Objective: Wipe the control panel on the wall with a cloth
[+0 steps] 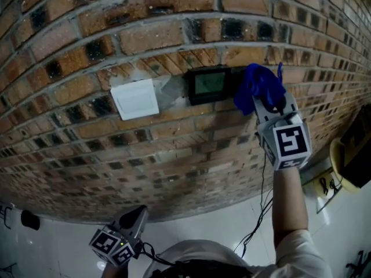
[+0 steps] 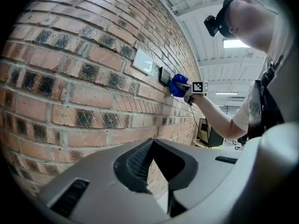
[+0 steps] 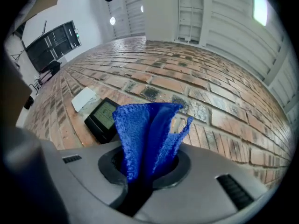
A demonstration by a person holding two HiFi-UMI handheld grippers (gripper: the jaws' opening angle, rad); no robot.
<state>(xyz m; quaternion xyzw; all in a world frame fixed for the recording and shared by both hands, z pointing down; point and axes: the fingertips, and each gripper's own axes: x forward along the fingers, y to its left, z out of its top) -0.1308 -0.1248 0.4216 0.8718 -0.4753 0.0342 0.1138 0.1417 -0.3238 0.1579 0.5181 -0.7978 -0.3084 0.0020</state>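
— Head view: where's the cloth?

— Blue cloth is in the right gripper, at the right end of the control panel on the brick wall. The left gripper hangs low.

— Left gripper view?

— Jaws together, nothing between them.

— Right gripper view?

— Jaws clamped on the cloth, panel just to its left.

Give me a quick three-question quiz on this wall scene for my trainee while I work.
1. True or false: the right gripper is shut on the blue cloth.
2. What is mounted on the brick wall left of the control panel? A) white plate; B) red button; C) mirror.
3. Fill in: the left gripper, held low with jaws together, holds ___.
Key: 1 true; 2 A; 3 nothing.
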